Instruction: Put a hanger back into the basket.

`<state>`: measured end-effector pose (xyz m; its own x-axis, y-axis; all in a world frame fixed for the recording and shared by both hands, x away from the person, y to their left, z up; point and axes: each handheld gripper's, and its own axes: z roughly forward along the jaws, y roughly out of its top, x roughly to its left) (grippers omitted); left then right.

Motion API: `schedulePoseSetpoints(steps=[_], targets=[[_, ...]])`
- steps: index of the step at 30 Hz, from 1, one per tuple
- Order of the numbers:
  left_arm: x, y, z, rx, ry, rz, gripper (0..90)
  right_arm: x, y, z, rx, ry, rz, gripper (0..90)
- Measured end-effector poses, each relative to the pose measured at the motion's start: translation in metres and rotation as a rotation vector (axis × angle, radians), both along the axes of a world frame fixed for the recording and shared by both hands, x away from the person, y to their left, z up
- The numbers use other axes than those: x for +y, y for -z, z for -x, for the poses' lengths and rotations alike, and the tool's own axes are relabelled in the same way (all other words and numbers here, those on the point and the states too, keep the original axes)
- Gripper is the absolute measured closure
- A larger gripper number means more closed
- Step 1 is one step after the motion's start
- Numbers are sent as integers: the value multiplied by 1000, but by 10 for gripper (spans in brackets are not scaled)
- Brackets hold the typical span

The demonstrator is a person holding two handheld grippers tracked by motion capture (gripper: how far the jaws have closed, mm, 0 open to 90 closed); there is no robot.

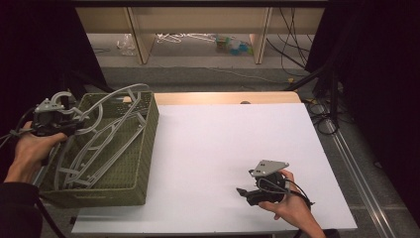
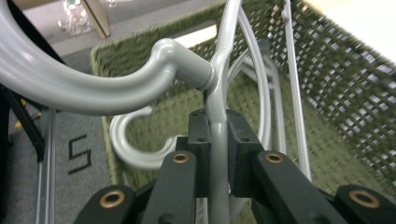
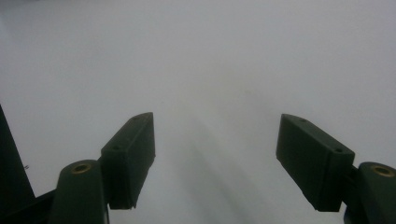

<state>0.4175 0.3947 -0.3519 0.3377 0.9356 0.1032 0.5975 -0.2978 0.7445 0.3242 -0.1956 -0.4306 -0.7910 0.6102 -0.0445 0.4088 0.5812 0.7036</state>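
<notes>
the left gripper [image 2: 215,154] is clamped tight on the thin neck of a pale grey plastic coat hanger [image 2: 219,93], at nine o'clock over the olive woven plastic basket [image 1: 148,139]. it looks light, stiff and slick, with a hook likely to snag its neighbours. the right gripper [image 3: 215,154] rests wide open and empty at five o'clock on the white tabletop [image 1: 223,144]; beyond lie wooden shelving [image 1: 138,34] and cables.

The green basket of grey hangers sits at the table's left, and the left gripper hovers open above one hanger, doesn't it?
Not quite: the left gripper is shut on a grey hanger, as the left gripper view shows, its pads clamping the hanger's bar. The green basket does sit at the table's left.
</notes>
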Motion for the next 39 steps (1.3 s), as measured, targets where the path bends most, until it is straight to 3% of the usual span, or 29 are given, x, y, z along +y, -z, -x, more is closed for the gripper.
schedulePoseSetpoints(steps=[3,14,16,22,25,28,35,39], targets=[[4,5,0,7,-12,1,818,0,0,0,6,-3,0,290],[-1,18,-5,47,22,-29,817,0,1,0,-4,11,-10,290],[-5,20,-6,57,40,-40,817,-1,-1,-1,5,0,-1,290],[-15,30,-12,95,28,-64,814,-1,1,-1,-12,5,-8,290],[-19,38,-15,100,30,-58,811,-2,-1,-1,5,0,0,290],[-21,47,-17,140,29,-57,809,-2,0,-2,5,0,2,290],[-12,61,-18,136,-35,-23,804,-1,1,-2,-6,4,-4,290],[-11,61,-15,128,-61,-4,753,-2,1,-2,12,6,0,290]])
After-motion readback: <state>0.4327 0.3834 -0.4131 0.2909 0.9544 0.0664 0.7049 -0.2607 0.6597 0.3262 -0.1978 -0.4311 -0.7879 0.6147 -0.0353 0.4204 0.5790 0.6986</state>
